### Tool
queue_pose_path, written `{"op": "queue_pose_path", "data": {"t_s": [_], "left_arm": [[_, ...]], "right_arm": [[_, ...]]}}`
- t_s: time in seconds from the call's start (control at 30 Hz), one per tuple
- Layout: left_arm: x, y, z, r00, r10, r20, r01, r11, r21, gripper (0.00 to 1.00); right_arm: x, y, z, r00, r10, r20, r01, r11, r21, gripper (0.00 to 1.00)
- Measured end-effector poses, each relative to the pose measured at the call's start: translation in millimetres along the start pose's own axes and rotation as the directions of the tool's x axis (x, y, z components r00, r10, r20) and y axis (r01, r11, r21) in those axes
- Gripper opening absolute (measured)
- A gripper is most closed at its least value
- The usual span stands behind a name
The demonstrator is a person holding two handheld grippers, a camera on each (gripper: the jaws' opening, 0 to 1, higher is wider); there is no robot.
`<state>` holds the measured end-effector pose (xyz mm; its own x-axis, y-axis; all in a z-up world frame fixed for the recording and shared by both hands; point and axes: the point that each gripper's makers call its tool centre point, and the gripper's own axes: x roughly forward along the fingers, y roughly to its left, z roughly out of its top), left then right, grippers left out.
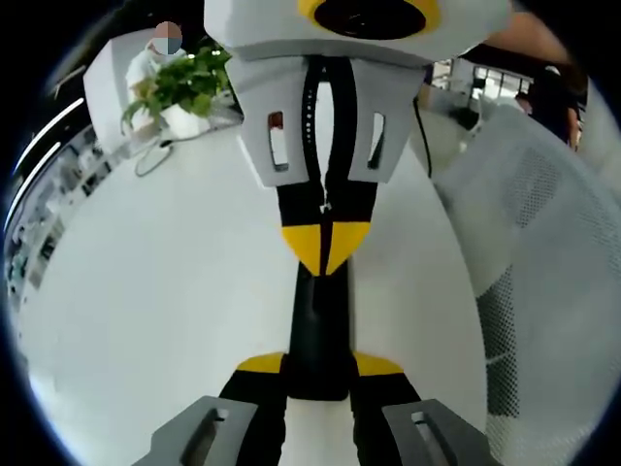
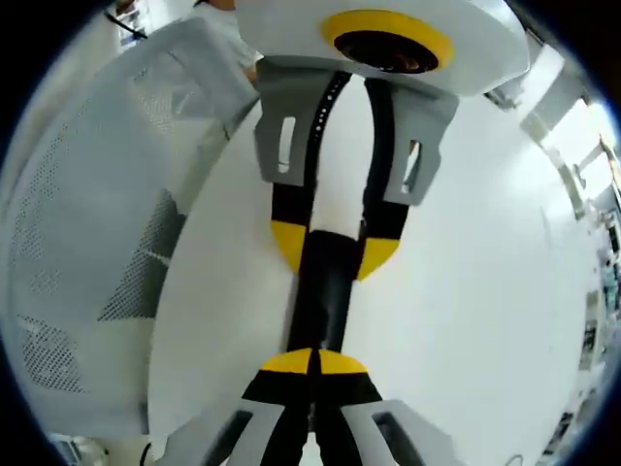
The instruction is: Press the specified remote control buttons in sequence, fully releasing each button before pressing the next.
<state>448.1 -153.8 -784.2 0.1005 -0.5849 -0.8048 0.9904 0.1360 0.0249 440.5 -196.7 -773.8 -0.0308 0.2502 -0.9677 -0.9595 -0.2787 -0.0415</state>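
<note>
A slim black remote control [image 1: 315,320] is held lengthwise above the white table [image 1: 146,291]. My left gripper [image 1: 318,367] is shut on its near end, one yellow tip on each side. My right gripper [image 1: 325,248] comes in from the top of the left gripper view, shut, its joined yellow tips resting on the remote's face. In the right gripper view, the right gripper [image 2: 313,361] has its tips together on the remote [image 2: 320,291], and the left gripper [image 2: 333,250] clamps the far end. The buttons are hidden.
A white mesh chair [image 1: 543,252] stands by the table's edge, also seen as the chair [image 2: 87,223] in the right gripper view. A potted green plant [image 1: 179,83] and a thin cable [image 1: 155,160] sit at the table's far side, with a person behind.
</note>
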Motion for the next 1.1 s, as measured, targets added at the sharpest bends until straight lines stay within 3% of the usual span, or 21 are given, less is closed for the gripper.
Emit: {"op": "queue_pose_path", "data": {"t_s": [0.4, 1.1], "left_arm": [[-0.6, -2.1, 1.2, 1.0, -0.003, 0.0, 0.003, 1.0, 0.002, 0.23], [-0.7, -0.3, 0.5, 1.0, -0.001, 0.001, 0.001, 1.0, 0.001, 0.23]], "right_arm": [[1.4, -1.7, -1.4, 1.0, 0.024, -0.014, -0.023, 0.999, 0.027, 0.0], [-1.0, -0.4, -1.3, 1.0, -0.023, 0.018, 0.023, 0.999, 0.04, 0.0]]}}
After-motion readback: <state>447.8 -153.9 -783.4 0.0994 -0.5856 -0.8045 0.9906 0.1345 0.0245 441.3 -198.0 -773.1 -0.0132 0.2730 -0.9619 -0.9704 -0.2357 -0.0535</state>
